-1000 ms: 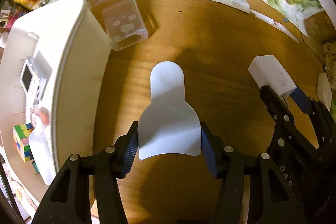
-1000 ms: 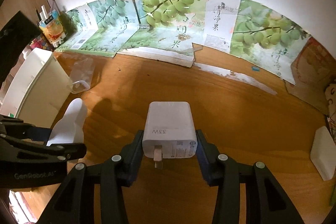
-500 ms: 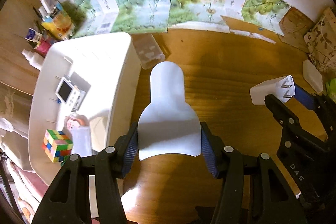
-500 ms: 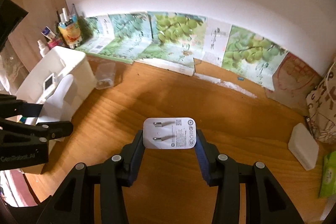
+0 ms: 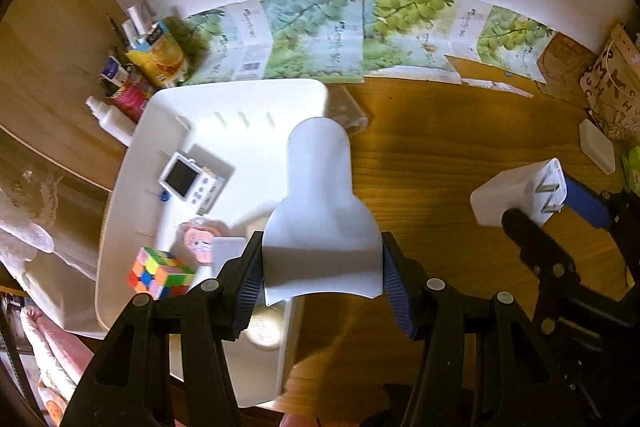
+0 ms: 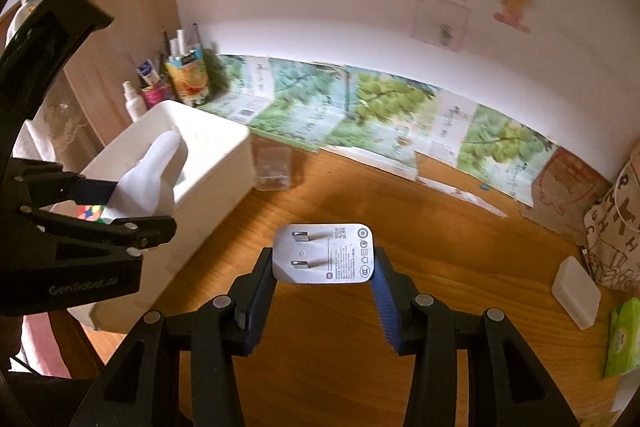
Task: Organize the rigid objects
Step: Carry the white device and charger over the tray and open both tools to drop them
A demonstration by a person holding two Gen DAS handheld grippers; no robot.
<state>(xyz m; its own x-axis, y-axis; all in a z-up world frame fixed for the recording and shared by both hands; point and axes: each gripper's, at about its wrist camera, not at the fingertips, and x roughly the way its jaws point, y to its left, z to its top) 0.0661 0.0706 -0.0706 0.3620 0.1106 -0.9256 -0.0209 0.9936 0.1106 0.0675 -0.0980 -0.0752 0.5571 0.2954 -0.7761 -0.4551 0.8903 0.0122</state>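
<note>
My left gripper point(image 5: 322, 269) is shut on the wide end of a flat white scoop-shaped piece point(image 5: 320, 203), held in the air over the right edge of a white storage bin point(image 5: 248, 99). Inside the bin lie a colourful puzzle cube point(image 5: 160, 273), a small white gadget with a dark screen point(image 5: 190, 183) and a pink item point(image 5: 200, 237). My right gripper point(image 6: 324, 273) is shut on a white wall charger point(image 6: 324, 253), prongs facing the camera, above the wooden desk point(image 6: 440, 259). The charger point(image 5: 520, 195) also shows in the left wrist view, right of the scoop. The bin point(image 6: 208, 147) and scoop point(image 6: 154, 175) appear at left in the right wrist view.
A clear plastic box point(image 6: 274, 167) lies on the desk beside the bin. A white case point(image 6: 576, 293) and a green tissue pack point(image 6: 624, 339) sit at the right. Bottles and a juice carton point(image 5: 160, 55) crowd the back left corner. Grape-printed cardboard point(image 5: 400, 31) lines the wall.
Both grippers have risen with their loads. The left one has moved over the bin's edge, so the bin's inside shows. The charger has tipped, its pronged face now toward the right wrist camera.
</note>
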